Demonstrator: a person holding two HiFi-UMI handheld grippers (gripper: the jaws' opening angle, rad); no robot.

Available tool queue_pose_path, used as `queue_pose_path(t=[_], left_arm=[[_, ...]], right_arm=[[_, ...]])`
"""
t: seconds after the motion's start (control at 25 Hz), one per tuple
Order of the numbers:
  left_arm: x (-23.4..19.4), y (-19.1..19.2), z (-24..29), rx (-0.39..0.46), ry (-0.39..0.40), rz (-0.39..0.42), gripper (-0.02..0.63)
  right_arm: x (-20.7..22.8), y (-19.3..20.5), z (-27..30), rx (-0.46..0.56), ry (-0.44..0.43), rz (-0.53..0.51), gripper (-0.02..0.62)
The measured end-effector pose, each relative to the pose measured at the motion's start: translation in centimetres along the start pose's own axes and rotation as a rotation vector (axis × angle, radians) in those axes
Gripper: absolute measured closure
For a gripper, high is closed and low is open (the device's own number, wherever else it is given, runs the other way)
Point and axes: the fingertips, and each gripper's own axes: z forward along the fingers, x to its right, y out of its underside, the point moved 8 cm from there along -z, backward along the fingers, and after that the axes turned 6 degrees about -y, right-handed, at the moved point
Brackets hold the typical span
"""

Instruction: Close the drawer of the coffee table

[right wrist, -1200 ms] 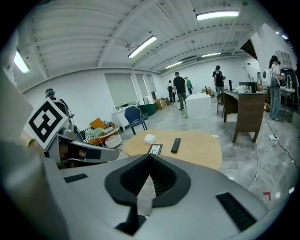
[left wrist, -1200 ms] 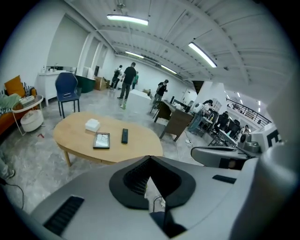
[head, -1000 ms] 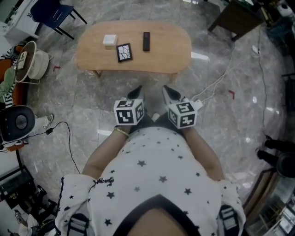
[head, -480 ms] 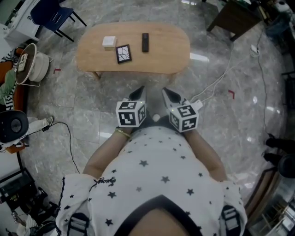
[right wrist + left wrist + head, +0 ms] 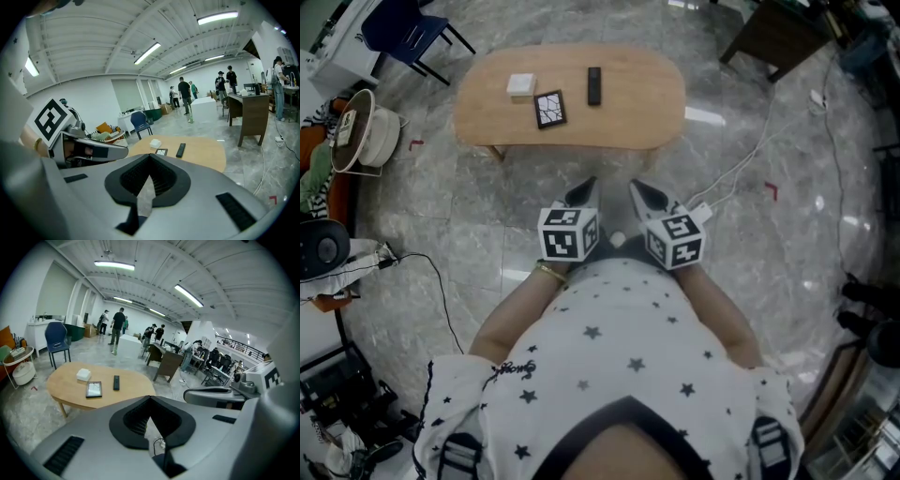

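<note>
Now, the left gripper (image 5: 582,191) is seen with its jaws pressed together on nothing. The right gripper (image 5: 643,191) is likewise closed and empty. Both are held side by side just in front of the person's torso, tips aimed ahead and somewhat down.

Beyond them a stretch of grey marble floor (image 5: 750,253) is crossed, and the coffee table (image 5: 628,117) is found straight ahead, well apart from both tips. Its oval wooden top is laid with the long axis running left to right across the head view, one long side turned toward the grippers. A white box (image 5: 521,83), a framed picture (image 5: 550,108) and a dark remote (image 5: 594,84) are set on it.

No drawer is seen standing out along the near edge, and no drawer front can be made out in either gripper view. Two readings are allowed: a drawer already pushed home, or one pulled out on the hidden far side. Were a push needed, the gap would have to be closed.
</note>
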Motion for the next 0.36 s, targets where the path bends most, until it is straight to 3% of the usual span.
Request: queue_pose_path(t=[0.36], left_arm=[[0.29, 0.45, -0.42, -0.007, -0.008, 0.006, 0.598]], right_arm=[[-0.11, 0.28, -0.19, -0.001, -0.023, 0.009, 0.589]])
